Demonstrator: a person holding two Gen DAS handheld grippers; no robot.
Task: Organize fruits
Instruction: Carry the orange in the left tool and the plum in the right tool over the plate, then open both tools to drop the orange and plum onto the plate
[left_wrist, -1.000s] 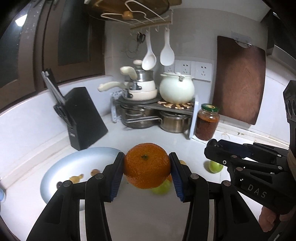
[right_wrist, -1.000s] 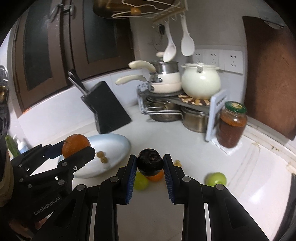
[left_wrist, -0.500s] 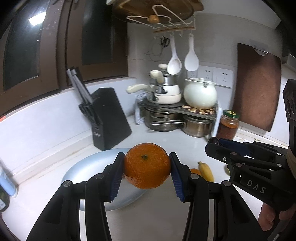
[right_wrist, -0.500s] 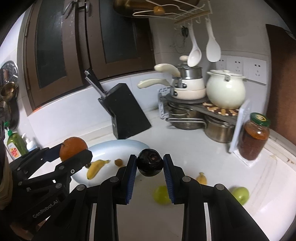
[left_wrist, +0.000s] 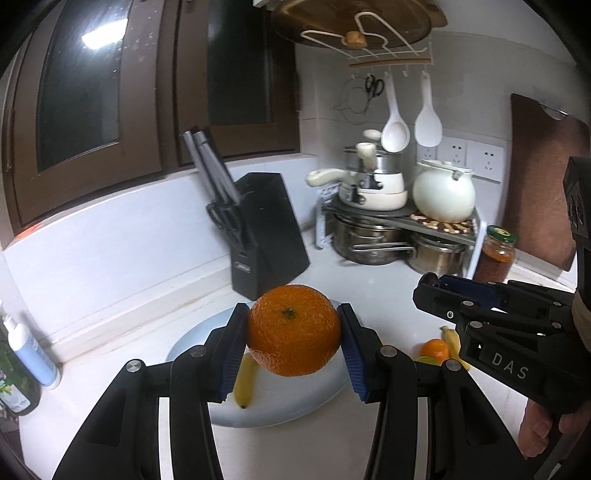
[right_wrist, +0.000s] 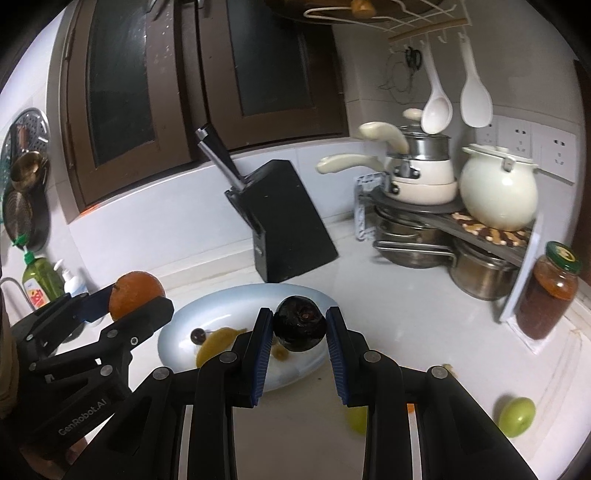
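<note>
**Operator:** While both fruits hang above the pale blue oval plate (left_wrist: 295, 413), I judge the round dimpled orange (left_wrist: 293, 330) firm and fairly heavy, with a grippy rind. My left gripper (left_wrist: 293, 345) pinches it across its widest part, stem scar facing the camera, blue pads (left_wrist: 231, 354) touching both sides.

**Observer:** And your right side?

**Operator:** My right gripper (right_wrist: 299, 345) is clamped on a dark glossy round fruit (right_wrist: 300, 325). It looks smooth-skinned, so probably slippery and easily bruised. It sits between the pad tips, held at its middle, over the plate's near rim.

**Observer:** What's already on the plate?

**Operator:** A yellow banana (left_wrist: 245, 380) lies just below the orange, and a small dark berry (right_wrist: 197, 335) sits beside it. A green apple (right_wrist: 517, 417) and a small orange tangerine (left_wrist: 436, 349) rest on the white counter, well apart from the plate.
</note>
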